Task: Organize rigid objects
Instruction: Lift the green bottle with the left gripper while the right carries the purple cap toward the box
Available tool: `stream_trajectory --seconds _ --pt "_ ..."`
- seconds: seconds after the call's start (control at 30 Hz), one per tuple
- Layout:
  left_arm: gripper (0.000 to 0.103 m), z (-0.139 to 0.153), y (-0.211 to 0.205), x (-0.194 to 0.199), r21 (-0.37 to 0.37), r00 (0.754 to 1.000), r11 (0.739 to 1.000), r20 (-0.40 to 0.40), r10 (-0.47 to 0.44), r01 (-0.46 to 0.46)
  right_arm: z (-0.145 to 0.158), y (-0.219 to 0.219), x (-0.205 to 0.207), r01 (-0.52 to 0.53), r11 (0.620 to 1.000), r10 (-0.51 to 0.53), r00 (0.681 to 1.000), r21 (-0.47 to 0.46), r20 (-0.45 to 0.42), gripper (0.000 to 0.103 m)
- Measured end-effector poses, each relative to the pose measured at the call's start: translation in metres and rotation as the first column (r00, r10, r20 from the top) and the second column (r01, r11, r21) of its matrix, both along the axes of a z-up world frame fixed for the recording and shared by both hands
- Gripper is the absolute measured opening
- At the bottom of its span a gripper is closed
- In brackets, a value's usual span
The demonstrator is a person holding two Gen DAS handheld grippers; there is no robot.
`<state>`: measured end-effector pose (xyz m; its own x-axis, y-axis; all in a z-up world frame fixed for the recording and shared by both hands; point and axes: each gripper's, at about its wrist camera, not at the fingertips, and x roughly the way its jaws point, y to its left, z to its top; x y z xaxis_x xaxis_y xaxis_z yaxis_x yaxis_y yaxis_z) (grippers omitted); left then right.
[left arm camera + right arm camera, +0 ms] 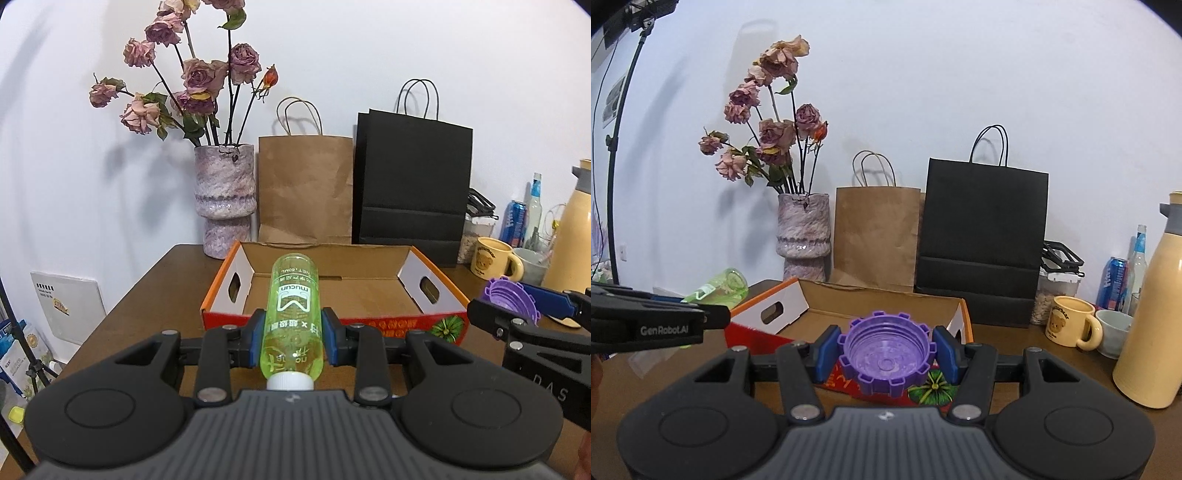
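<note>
— Left side?
— Left gripper (pixel 293 338) clamped on a green bottle (pixel 293 317), blue pads (pixel 334 341) pressed against both flanks. White cap (pixel 290 382) at 6 o'clock, nearest the camera; bottle base toward 12, out over the near rim of the cardboard box (pixel 332 291). Held lengthwise along the fingers, above the wooden table (pixel 147 295), clear of the box floor.
— And from the other camera?
— Same bottle (pixel 718 288) seen at 9 o'clock, poking out past the black arm of the left gripper (pixel 665 321), beside the box's left wall.
— Right side?
— Right gripper (pixel 886 350) closed around a purple ridged lid (pixel 888 356), hollow side facing the lens, pads touching its toothed edge at 3 and 9. Hanging in front of the box's (pixel 886 302) near wall with the printed red panel. In the left view, at 3 o'clock, the same lid (pixel 511 301) pinched in the right gripper (pixel 513 306), off the box's right end.
— Box contents?
— Bare cardboard floor on what shows; part hidden behind bottle and lid.
— Behind the box?
— At 12, brown paper bag (pixel 304 188) and black paper bag (pixel 412 184) against the wall; at 11, mottled vase (pixel 225 199) with dried roses (pixel 192 77). At 3, yellow bear mug (pixel 1071 321), grey cup (pixel 1113 330), cream thermos (pixel 1152 314), blue can (pixel 1113 282) and clear bottle (pixel 1137 258).
</note>
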<state>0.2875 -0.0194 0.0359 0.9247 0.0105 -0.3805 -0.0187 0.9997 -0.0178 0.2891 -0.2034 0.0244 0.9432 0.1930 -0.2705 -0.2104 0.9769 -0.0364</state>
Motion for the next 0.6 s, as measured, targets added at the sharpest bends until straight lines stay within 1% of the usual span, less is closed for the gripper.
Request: stream_trajectory --seconds 0.6 --pt "0.032 0.01 0.001 0.074 -0.027 0.999 0.999 -0.001 0.042 -0.042 0.012 0.002 0.083 0.007 0.999 -0.007 1.0 0.039 0.0 0.053"
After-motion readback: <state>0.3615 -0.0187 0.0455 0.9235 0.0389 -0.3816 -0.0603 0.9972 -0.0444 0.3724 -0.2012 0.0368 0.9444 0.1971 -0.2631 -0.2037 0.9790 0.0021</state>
